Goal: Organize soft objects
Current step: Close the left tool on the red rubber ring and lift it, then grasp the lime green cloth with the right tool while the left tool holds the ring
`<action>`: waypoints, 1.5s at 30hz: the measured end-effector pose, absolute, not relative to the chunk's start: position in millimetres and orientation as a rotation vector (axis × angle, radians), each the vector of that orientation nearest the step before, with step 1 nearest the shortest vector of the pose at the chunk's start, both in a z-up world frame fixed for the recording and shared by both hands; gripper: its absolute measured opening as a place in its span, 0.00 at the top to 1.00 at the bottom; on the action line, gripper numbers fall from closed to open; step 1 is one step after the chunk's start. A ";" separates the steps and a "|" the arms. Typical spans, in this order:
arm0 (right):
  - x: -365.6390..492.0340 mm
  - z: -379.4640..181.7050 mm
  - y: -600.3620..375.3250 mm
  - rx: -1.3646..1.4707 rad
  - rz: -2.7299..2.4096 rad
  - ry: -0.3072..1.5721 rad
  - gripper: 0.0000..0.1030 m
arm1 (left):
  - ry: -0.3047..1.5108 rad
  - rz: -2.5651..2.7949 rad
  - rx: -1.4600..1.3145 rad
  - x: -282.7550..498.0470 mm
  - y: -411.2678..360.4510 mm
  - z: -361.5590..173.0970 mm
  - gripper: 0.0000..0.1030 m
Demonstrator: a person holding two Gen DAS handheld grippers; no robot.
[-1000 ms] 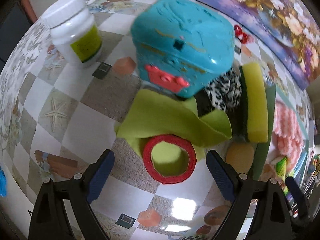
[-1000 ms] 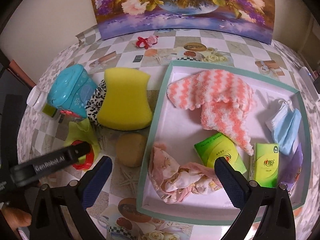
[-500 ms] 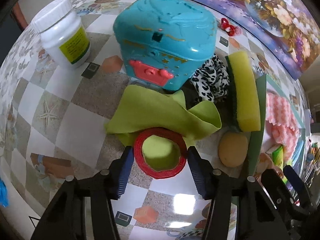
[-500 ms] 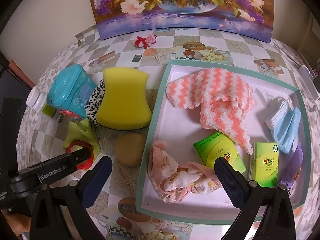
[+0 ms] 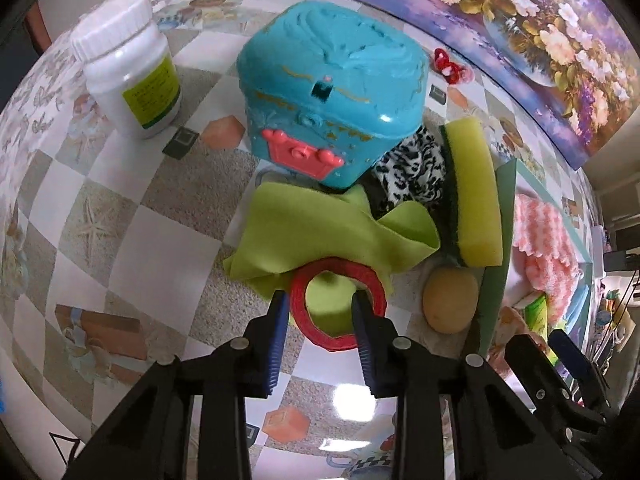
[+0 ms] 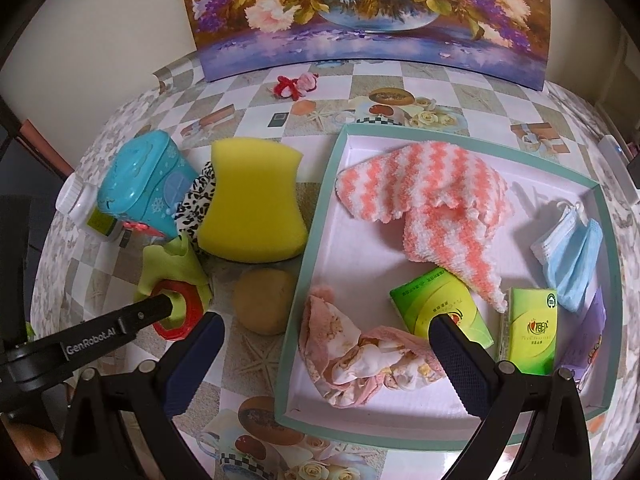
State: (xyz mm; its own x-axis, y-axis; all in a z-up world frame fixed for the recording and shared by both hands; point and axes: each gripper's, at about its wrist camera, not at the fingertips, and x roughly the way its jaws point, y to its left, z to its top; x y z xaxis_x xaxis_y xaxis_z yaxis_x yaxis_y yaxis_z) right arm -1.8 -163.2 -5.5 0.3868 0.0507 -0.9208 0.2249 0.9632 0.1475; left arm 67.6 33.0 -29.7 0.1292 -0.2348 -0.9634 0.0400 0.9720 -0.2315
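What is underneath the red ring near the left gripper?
A lime-green cloth lies under the squashed red ring, showing through its hole. Whatever the cloth covers is hidden.

A table [image 6: 500,92] in checkered, picture-printed oilcloth is carrying everything. Sitting directly on it: a white bottle [image 5: 128,80], a teal toy chest [image 5: 332,96], a green cloth [image 5: 320,232], a leopard-print fabric [image 5: 412,168], a yellow sponge [image 6: 250,204], a brown round pad [image 6: 264,300], a red bow [image 6: 294,85], and a teal-rimmed tray [image 6: 292,300]. A floral painting [image 6: 360,12] is standing at the back edge.
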 end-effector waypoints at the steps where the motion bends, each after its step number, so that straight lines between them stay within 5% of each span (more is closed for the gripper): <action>1: -2.0 -5.7 -163.2 0.266 -0.111 1.173 0.00 | 1.433 -0.195 -0.161 68.1 33.5 -31.8 0.69; 4: -2.1 -5.7 -162.6 0.264 -0.111 1.174 0.00 | 1.430 -0.174 -0.135 70.6 33.9 -38.6 0.69; 7: -2.3 -6.1 -162.2 0.263 -0.108 1.176 0.00 | 1.445 -0.174 -0.159 72.6 38.6 -43.4 0.88; 29: -1.1 10.9 -154.4 0.286 -0.026 1.095 0.00 | 1.311 -0.244 -0.297 74.0 68.6 1.4 0.89; 45: 32.5 -14.2 -55.7 0.193 0.192 1.172 0.04 | 1.260 0.014 -0.347 87.5 139.3 -9.3 0.89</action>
State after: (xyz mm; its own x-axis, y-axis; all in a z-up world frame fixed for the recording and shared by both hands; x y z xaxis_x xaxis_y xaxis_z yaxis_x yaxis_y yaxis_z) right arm 32.5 -55.7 -14.2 0.3757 0.2492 -0.8926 -0.0487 0.9672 0.2495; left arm 87.5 139.3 -9.3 0.3129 -0.1790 -0.9328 -0.1998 0.9477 -0.2488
